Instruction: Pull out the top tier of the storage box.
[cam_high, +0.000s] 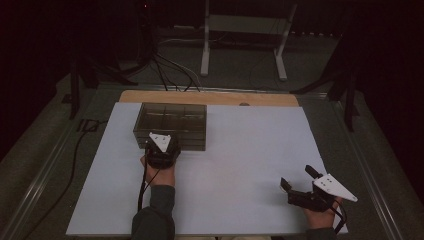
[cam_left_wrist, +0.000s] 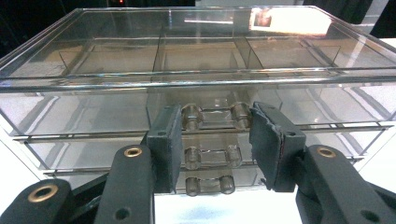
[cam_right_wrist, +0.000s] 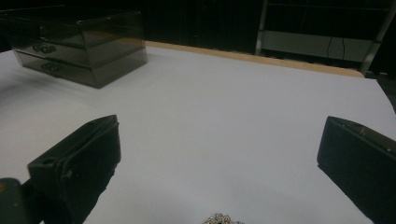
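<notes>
From the high view, my left gripper (cam_high: 161, 148) sits against the front of the clear drawer box (cam_high: 171, 120), which stands toward the far left of the white tabletop (cam_high: 240, 150), while my right gripper (cam_high: 300, 186) rests well apart near the front right corner, jaws spread. Through the left gripper view, my jaws flank the top drawer's handle (cam_left_wrist: 215, 116), pads right at its two knobbed ends; two more handles sit below. I cannot tell for sure whether the pads press on it. Through the right gripper view, my jaws stand wide over bare tabletop, a small ornate trinket (cam_right_wrist: 222, 219) just beneath them, the drawer box far off at upper left.
</notes>
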